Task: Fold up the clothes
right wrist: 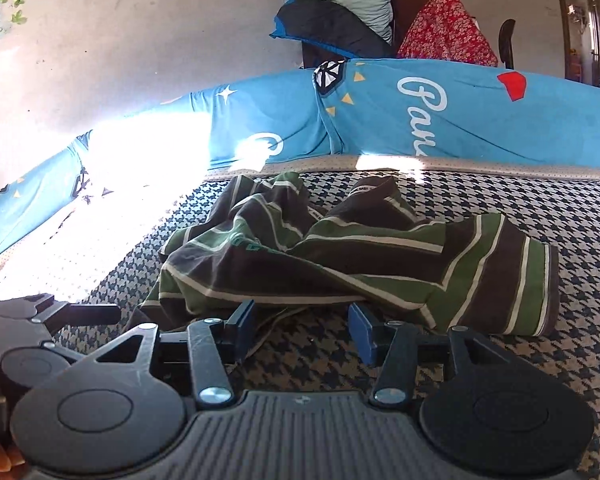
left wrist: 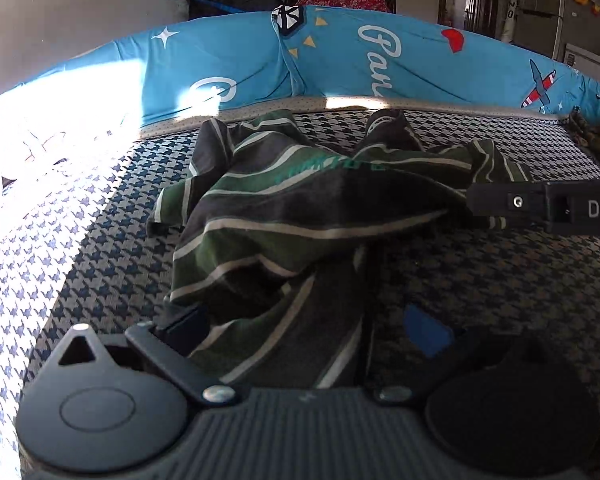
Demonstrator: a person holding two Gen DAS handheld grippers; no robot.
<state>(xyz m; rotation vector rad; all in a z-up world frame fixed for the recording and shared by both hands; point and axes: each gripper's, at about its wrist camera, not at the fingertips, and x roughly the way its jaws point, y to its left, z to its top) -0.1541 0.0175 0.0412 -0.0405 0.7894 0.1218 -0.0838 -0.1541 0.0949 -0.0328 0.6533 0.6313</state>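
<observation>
Green-striped shirt [right wrist: 340, 256] crumpled just beyond right claw [right wrist: 302, 328], pads apart

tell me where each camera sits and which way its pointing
Left wrist: sits on the left gripper, angled down over the striped shirt crumpled on the houndstooth mattress; its own fingers straddle cloth, and the right gripper pokes in from the right.
Right wrist: sits on the right gripper, low, facing the shirt's near edge; jaws open, nothing between; the left gripper shows at left.
Shared: shirt, mattress, blue printed sheet.
</observation>
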